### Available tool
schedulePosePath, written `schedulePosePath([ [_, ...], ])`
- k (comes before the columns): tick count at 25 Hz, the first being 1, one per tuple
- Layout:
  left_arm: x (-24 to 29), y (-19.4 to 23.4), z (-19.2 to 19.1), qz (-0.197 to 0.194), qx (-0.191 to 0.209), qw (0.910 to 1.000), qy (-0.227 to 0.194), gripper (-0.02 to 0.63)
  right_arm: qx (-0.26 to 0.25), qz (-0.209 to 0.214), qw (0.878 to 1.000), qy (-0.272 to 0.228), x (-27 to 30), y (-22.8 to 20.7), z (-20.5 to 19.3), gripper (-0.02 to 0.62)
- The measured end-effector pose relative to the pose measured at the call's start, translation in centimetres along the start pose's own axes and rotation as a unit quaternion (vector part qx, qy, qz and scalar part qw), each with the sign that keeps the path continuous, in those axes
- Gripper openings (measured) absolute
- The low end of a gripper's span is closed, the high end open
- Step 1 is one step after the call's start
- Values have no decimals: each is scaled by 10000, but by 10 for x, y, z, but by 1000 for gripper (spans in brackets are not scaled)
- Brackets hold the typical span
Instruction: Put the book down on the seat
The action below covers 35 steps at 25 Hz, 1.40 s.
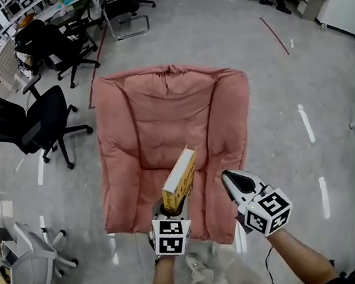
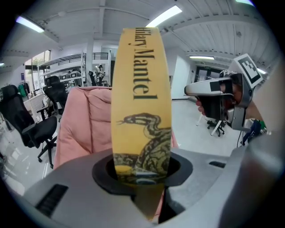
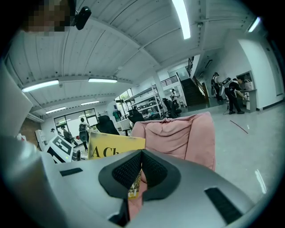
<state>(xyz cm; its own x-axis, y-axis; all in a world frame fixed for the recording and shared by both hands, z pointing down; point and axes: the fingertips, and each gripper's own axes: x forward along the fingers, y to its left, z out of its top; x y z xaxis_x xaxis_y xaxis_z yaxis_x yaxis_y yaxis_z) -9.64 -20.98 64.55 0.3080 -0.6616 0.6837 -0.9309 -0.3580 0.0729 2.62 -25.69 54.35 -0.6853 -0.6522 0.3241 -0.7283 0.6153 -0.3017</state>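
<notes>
Left tongs (image 2: 141, 174) clamp the yellow book (image 2: 141, 98) over the pink seat (image 1: 160, 117).

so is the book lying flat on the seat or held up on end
Held up on end, not flat: the left gripper clamps the book by its lower end, spine upright, over the pink seat.

The pink seat (image 1: 162, 127) lay bare between its raised sides, with only the held book (image 1: 180, 178) over its 6 o'clock edge. Black office chairs (image 1: 44, 115) crowded the floor (image 1: 213, 27) from 9 to 11 o'clock.
</notes>
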Motion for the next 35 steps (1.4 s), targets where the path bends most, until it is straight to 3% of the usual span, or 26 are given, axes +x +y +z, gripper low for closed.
schedulePosePath([
  [8,36,3,-29,3,74,9994,341,146,278,-112,9994,147,15,-25,-34,17],
  [16,83,4,-62,-16,-107,9955,945,146,461,-142,9986,230,27,-45,-53,15],
  [24,122,0,-102,35,-212,9863,1638,147,613,-169,9973,364,32,-61,-76,17],
  [35,156,-5,-138,-10,-477,9740,2217,147,786,-370,9952,454,30,-87,-92,17],
])
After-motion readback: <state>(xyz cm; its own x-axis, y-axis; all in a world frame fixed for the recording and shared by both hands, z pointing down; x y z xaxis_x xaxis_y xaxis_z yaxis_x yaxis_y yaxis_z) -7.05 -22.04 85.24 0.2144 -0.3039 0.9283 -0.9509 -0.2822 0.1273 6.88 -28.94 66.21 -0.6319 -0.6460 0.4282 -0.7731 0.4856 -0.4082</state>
